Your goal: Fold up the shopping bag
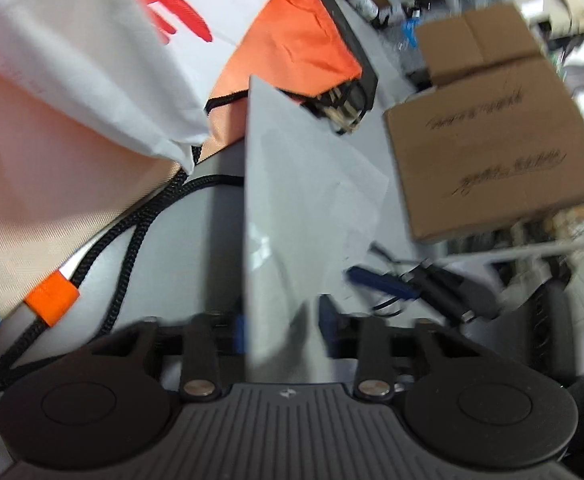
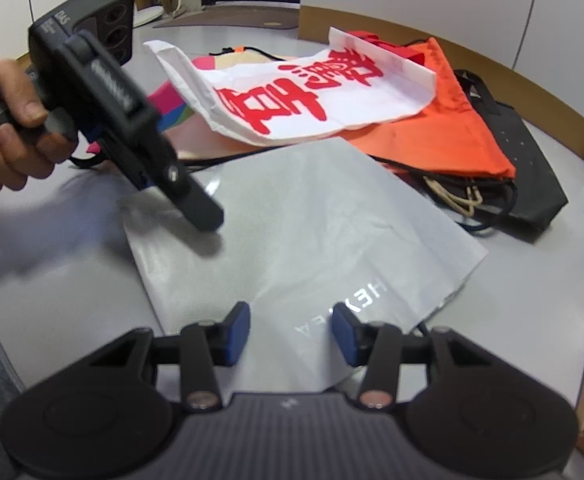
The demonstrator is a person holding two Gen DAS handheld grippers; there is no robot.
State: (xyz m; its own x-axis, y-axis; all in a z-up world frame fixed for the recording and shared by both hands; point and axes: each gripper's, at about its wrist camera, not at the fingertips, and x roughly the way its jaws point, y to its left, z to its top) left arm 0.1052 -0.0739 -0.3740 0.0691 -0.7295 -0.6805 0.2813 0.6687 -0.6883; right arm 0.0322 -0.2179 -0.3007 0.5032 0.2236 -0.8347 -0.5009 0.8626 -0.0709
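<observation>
On the table, left claw (image 1: 281, 336) pinches grey "HEY…EA" bag (image 2: 312, 220); right claw (image 2: 290, 334) gapes.

A white bag with red characters (image 2: 312, 92) lies at twelve o'clock, overlapping an orange drawstring bag (image 2: 452, 128); cardboard boxes (image 1: 492, 152) sit at two o'clock.

Left gripper (image 1: 281, 338) — pinching grey bag (image 1: 287, 208) edge.
</observation>
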